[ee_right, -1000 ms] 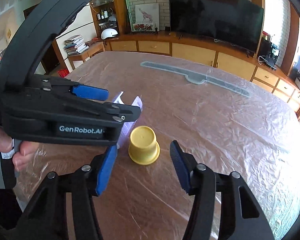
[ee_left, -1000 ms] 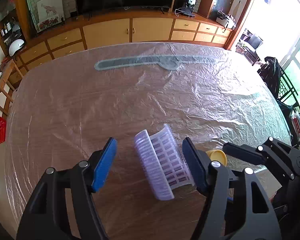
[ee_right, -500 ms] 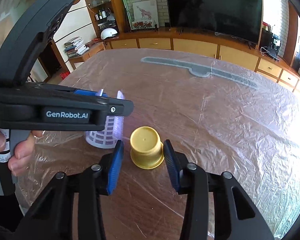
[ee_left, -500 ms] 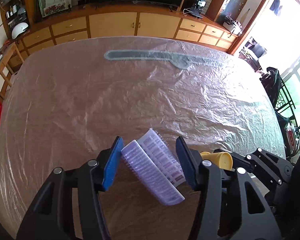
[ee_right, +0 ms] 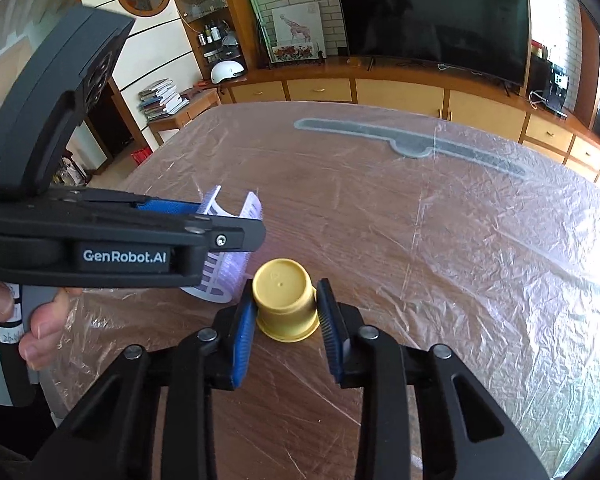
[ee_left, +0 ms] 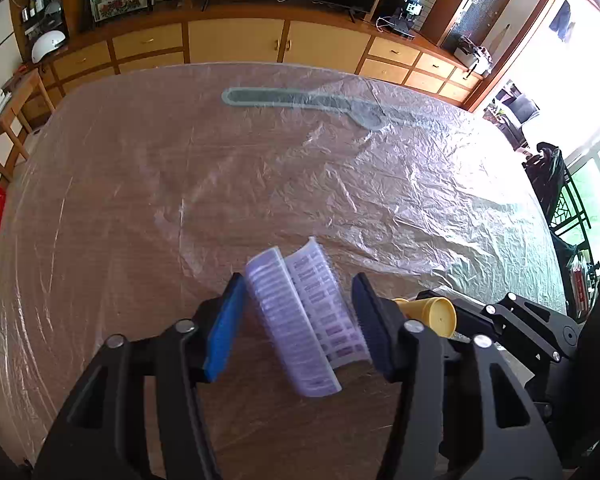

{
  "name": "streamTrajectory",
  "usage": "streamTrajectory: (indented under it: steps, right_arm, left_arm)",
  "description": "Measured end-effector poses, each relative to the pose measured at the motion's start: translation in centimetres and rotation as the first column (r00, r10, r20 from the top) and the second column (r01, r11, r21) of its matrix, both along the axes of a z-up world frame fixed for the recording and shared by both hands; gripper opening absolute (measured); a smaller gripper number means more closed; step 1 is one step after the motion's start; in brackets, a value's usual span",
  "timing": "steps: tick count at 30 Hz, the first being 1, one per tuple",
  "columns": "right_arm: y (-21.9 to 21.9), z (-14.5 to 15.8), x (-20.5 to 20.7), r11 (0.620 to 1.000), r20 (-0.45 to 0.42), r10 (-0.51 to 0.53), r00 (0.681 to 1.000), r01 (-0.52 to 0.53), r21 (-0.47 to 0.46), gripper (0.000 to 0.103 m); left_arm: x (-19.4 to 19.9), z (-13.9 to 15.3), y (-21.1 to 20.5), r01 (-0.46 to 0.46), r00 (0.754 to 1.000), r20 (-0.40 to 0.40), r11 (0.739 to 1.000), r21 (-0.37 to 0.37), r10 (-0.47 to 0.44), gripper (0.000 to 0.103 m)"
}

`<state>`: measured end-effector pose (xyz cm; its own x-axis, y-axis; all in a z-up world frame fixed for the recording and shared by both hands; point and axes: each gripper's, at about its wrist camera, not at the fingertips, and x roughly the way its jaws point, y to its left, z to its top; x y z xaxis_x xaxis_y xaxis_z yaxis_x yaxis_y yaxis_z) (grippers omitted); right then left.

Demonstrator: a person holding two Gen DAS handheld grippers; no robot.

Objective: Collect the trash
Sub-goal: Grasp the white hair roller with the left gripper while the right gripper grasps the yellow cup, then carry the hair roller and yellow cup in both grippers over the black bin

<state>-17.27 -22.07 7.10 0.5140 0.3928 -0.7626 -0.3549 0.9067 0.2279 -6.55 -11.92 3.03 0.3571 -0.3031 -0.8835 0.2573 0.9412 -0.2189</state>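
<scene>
A curled white-and-purple label sheet (ee_left: 304, 312) sits between the blue pads of my left gripper (ee_left: 298, 312), which presses on both its sides. It also shows in the right wrist view (ee_right: 224, 276), behind the left gripper's finger. An upside-down yellow plastic cup (ee_right: 286, 300) stands on the plastic-covered table (ee_right: 440, 248). My right gripper (ee_right: 286, 312) is shut on the cup, both pads against its sides. The cup shows partly in the left wrist view (ee_left: 436, 316), right of the left gripper.
A long grey strip (ee_left: 300, 100) lies under the plastic sheet at the far side of the table. Wooden cabinets (ee_left: 236, 44) and a TV (ee_right: 428, 28) stand beyond the table. The table's near edge is close below both grippers.
Both grippers have closed in. The left gripper's pads have come against the label sheet, and the right gripper's pads have closed onto the yellow cup.
</scene>
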Motion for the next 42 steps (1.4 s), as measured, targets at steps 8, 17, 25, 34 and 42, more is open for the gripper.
streamTrajectory:
  steps: [8, 17, 25, 34, 42]
  right_arm:
    - [-1.6, 0.3, 0.1, 0.997, -0.015, -0.045, 0.999, 0.046, 0.068, 0.030]
    - [-3.5, 0.0, 0.3, 0.982, -0.068, -0.094, 0.993, 0.104, 0.156, 0.030]
    - [-4.3, 0.5, -0.4, 0.977, -0.069, -0.121, 0.990, 0.131, 0.169, 0.030]
    - [-5.6, 2.4, -2.7, 0.977, -0.042, -0.130, 0.991, 0.135, 0.166, 0.030]
    - [-6.5, 3.6, -4.6, 0.978, -0.015, -0.144, 0.989, 0.145, 0.153, 0.030]
  left_arm:
    - [0.1, 0.3, 1.3, 0.001, 1.000, 0.010, 0.999, -0.050, -0.001, 0.048]
    - [-0.5, 0.4, 2.2, -0.004, 1.000, 0.022, 0.999, -0.052, 0.005, 0.048]
    - [-1.7, 1.3, 2.1, -0.002, 0.999, 0.049, 0.999, -0.049, 0.004, 0.048]
    - [-5.0, 2.9, 1.3, 0.017, 0.993, 0.114, 1.000, -0.011, -0.015, 0.048]
    - [-7.9, 3.5, 1.2, 0.017, 0.989, 0.150, 1.000, -0.003, -0.016, 0.048]
